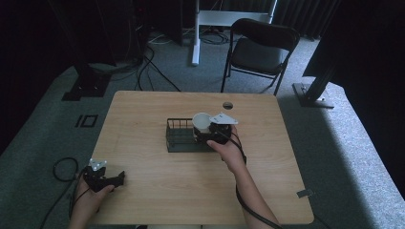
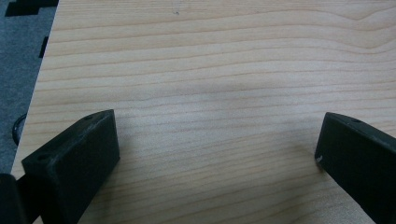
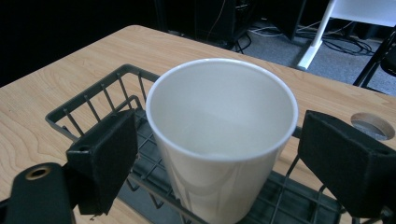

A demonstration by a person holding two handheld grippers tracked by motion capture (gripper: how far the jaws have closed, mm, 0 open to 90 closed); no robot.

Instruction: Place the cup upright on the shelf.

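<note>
Cup [image 3: 223,140]: a white paper cup is seen upright, mouth up and empty, standing in the right end of the basket [image 1: 179,138]; in the high view the cup [image 1: 202,122] is at the basket's right side, just ahead of the right hand.
Basket: a dark wire tray with low barred walls is set near the middle of the worktop [image 1: 157,191], where either hand can reach it; its floor gives the cup a flat seat, and the walls are judged to keep it from sliding off.
Right claw [image 3: 219,163]: it is held level with the cup's lower half, one jaw on each side of the cup. The jaws are spread wider than the cup, and a gap is visible on both sides, so nothing is gripped. It cannot be told from this alone whether the cup is about to be taken or has just been let go.
Left claw [image 2: 217,154]: it is held low over bare wood at the near left corner of the worktop, well apart from the basket, apparently parked out of the way. Its jaws are spread wide, with nothing between them.
Step in hand: it is judged to concern the cup at the basket, with only the right claw at work.
</note>
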